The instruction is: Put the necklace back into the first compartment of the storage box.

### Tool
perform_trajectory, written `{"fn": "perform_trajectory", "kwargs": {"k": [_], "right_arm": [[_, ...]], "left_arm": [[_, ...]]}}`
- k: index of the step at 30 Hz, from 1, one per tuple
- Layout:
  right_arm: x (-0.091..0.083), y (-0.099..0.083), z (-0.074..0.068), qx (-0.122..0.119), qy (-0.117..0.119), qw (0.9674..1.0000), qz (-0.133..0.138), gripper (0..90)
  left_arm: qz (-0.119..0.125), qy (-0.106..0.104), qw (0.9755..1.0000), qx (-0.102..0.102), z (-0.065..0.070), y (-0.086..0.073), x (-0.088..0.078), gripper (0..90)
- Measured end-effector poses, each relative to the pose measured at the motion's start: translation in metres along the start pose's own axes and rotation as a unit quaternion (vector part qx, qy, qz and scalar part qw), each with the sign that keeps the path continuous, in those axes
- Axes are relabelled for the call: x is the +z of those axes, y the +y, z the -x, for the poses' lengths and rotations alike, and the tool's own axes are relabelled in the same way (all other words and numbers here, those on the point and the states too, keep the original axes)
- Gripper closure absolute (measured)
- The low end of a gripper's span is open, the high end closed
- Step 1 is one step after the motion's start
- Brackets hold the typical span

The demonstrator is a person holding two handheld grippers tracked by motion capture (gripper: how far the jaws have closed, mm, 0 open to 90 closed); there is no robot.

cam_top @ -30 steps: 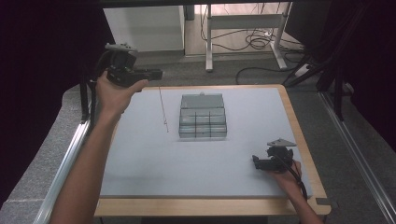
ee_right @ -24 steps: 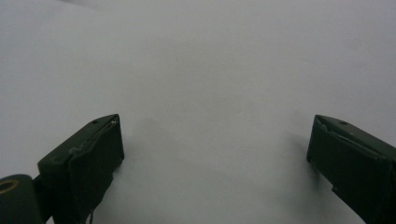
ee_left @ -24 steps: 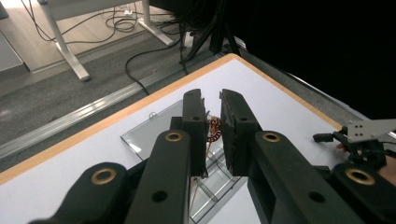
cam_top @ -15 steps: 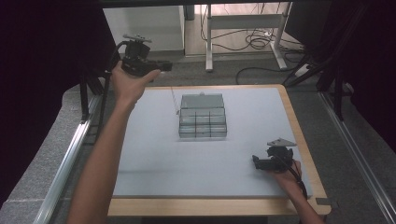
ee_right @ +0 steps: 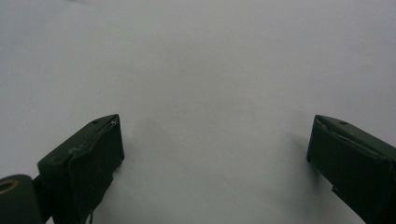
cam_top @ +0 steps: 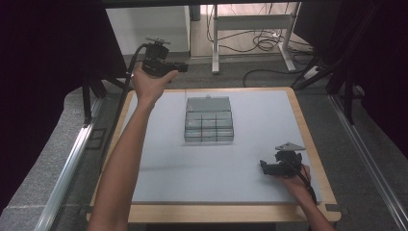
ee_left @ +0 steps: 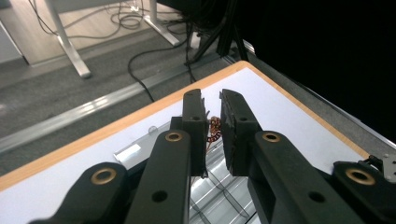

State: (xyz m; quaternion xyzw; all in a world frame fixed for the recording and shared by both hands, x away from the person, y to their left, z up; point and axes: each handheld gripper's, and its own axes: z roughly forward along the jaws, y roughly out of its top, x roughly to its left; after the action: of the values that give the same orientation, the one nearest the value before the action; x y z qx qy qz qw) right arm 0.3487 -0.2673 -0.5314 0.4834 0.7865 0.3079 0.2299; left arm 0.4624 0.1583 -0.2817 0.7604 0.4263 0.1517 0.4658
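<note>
Your pale grey table top with its light wooden rim [cam_top: 308, 130] spans the high view, and the floor beyond it carries loose black cables [cam_top: 264, 45] and white desk legs.

Near the middle of the table, toward the far edge, sits the clear plastic compartment box [cam_top: 209, 120], its grid of small cells facing up. The left gripper view looks down on some of those cells [ee_left: 219, 196] from close above, with glare on the plastic.

Your left gripper [cam_top: 182, 67] hangs in the air over the far left corner of the table, well left of the box in the high view. The left gripper view gives what that view cannot: the jaws stand nearly together with a thin gap, clamped on a small reddish-brown coiled part with fine wire leads [ee_left: 214, 129]. I cannot tell what kind of part it is.

Your right gripper [cam_top: 265, 167] rests near the front right corner, well apart from the box. In the right gripper view [ee_right: 212, 154] its 2 jaws stand wide apart, with bare grey surface between them. The high view shows the grey three-cornered plate on top.
</note>
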Motion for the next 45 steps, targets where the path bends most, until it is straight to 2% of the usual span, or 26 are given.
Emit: {"fn": "perform_trajectory", "kwargs": {"k": [4,14,31,38,45], "right_arm": [[0.000,0.000,0.000,-0.002,0.001,1.0000,0.000,3.4],[0.000,0.000,0.000,-0.002,0.002,1.0000,0.001,3.4],[0.001,0.000,0.001,-0.003,0.001,1.0000,0.002,3.4],[0.001,0.000,0.001,-0.003,0.002,1.0000,0.001,3.4],[0.001,0.000,0.001,-0.003,0.002,1.0000,0.001,3.3]], "left_arm": [[-0.007,0.004,0.9999,-0.007,-0.005,-0.007,0.014,81.3],[-0.024,-0.002,0.9994,-0.023,-0.011,-0.034,0.048,81.3],[-0.050,0.005,0.9982,-0.034,-0.020,-0.060,0.067,81.3],[-0.062,-0.001,0.9970,-0.047,-0.026,-0.079,0.081,81.3],[-0.082,0.005,0.9956,-0.044,-0.030,-0.096,0.096,81.3]]}}
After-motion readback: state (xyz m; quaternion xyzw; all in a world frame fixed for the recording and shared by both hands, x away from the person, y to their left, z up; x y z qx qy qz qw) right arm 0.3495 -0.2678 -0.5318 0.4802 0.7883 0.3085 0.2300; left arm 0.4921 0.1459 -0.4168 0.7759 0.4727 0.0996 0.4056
